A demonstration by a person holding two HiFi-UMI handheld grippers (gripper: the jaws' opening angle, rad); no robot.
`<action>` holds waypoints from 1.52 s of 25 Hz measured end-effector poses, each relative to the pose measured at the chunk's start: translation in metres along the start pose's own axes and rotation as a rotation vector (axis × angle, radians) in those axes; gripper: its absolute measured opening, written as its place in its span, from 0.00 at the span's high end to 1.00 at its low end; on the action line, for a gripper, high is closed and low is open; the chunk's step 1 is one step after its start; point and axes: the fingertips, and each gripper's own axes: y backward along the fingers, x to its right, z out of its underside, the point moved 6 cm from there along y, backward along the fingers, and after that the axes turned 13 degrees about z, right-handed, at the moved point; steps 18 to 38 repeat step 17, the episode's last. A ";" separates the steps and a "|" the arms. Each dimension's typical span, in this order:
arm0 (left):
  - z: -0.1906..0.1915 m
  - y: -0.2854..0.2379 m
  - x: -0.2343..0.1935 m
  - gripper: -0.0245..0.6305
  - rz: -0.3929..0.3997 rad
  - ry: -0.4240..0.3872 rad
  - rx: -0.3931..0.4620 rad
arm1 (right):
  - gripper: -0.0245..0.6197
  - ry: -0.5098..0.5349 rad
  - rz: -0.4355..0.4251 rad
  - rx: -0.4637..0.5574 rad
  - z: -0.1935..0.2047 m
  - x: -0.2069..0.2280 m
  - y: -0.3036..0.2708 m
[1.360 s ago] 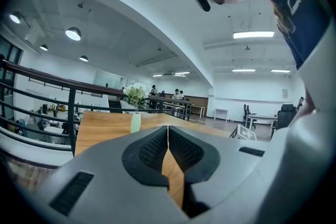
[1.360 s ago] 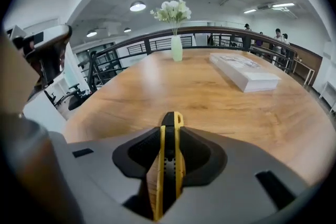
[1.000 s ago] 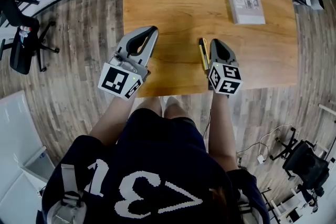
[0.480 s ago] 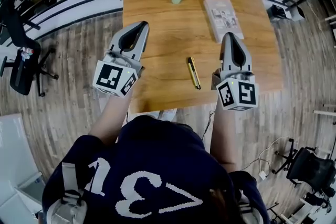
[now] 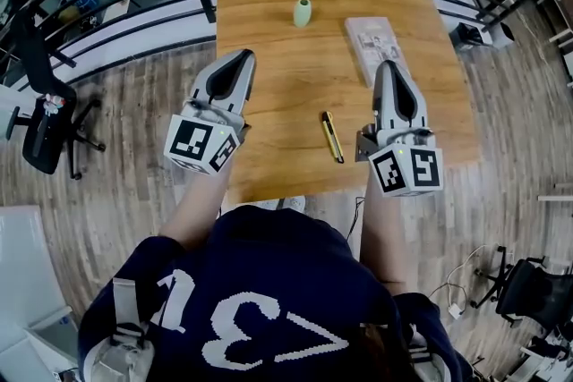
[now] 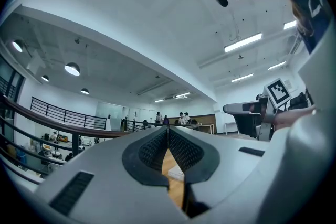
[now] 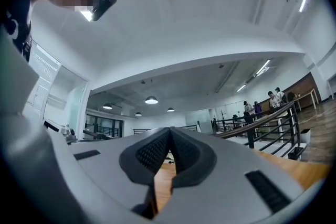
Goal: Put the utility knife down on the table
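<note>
The yellow and black utility knife (image 5: 331,136) lies flat on the wooden table (image 5: 286,85), near its front edge, with nothing touching it. My right gripper (image 5: 387,69) hovers above the table to the right of the knife, lifted clear of it, jaws shut and empty. My left gripper (image 5: 242,57) hangs over the table's left edge, jaws shut and empty. In the left gripper view the black pads (image 6: 181,149) meet at their tips, with only table showing below them. The right gripper view shows its pads (image 7: 186,152) together the same way, pointing out across the room.
A green vase with white flowers (image 5: 303,11) stands at the table's far middle. A book (image 5: 376,45) lies at the far right, just beyond my right gripper. A railing (image 5: 125,4) runs behind the table, and office chairs (image 5: 40,125) stand on the wooden floor at left.
The right gripper let go of the knife, which now lies alone on the table, and both grippers rose away from the tabletop. The head view tilted to show more of the table.
</note>
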 end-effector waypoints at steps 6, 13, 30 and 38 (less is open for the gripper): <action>-0.003 0.002 -0.001 0.93 -0.006 -0.005 0.005 | 0.92 -0.005 0.009 0.007 -0.004 0.002 0.001; -0.004 -0.004 0.004 0.93 0.005 -0.014 0.016 | 0.92 -0.005 0.021 0.020 -0.009 0.008 0.004; -0.008 -0.004 0.005 0.93 0.005 -0.020 0.021 | 0.92 -0.004 0.020 0.031 -0.013 0.008 0.006; -0.008 -0.004 0.005 0.93 0.005 -0.020 0.021 | 0.92 -0.004 0.020 0.031 -0.013 0.008 0.006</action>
